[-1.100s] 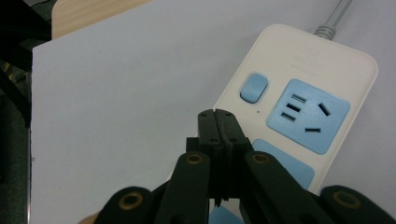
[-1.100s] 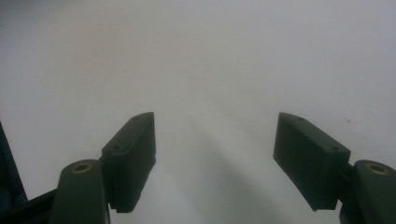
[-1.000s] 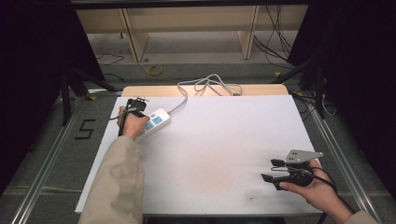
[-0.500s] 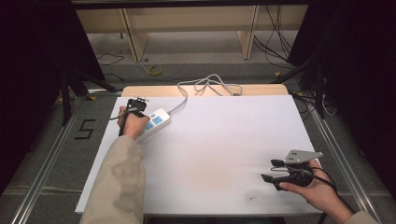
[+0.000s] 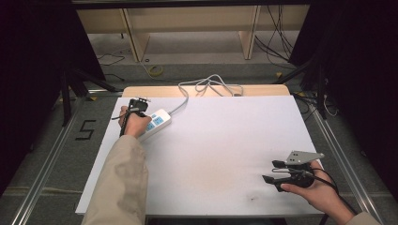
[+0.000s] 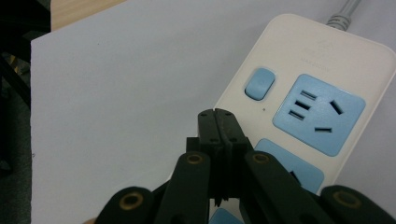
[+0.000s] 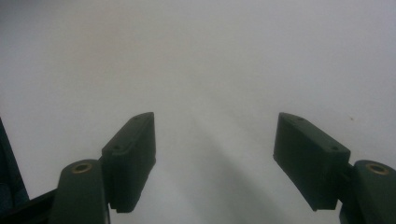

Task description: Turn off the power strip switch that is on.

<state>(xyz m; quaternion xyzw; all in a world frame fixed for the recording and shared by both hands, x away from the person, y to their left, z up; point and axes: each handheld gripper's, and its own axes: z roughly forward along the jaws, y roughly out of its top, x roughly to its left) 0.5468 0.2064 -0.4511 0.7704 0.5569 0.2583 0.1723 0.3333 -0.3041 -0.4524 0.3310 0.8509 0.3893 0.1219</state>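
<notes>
A white power strip [image 5: 157,123] with blue sockets and a blue switch [image 6: 259,83] lies at the back left of the white board [image 5: 225,136]. Its grey cord [image 5: 211,85] runs off toward the board's far edge. My left gripper [image 5: 136,105] is shut, held over the strip; in the left gripper view its tips [image 6: 217,119] meet above the strip's near edge, just short of the switch, with nothing between them. My right gripper [image 5: 274,171] rests near the front right of the board, open, its two jaws wide apart over bare white surface [image 7: 215,140].
The white board lies on a wooden table [image 5: 155,90] whose edge shows at the back. Metal rails [image 5: 42,164] run along both sides on the floor. Cables [image 5: 277,44] lie on the floor behind, under a wooden frame [image 5: 131,33]. A "5" marker [image 5: 86,130] is taped at the left.
</notes>
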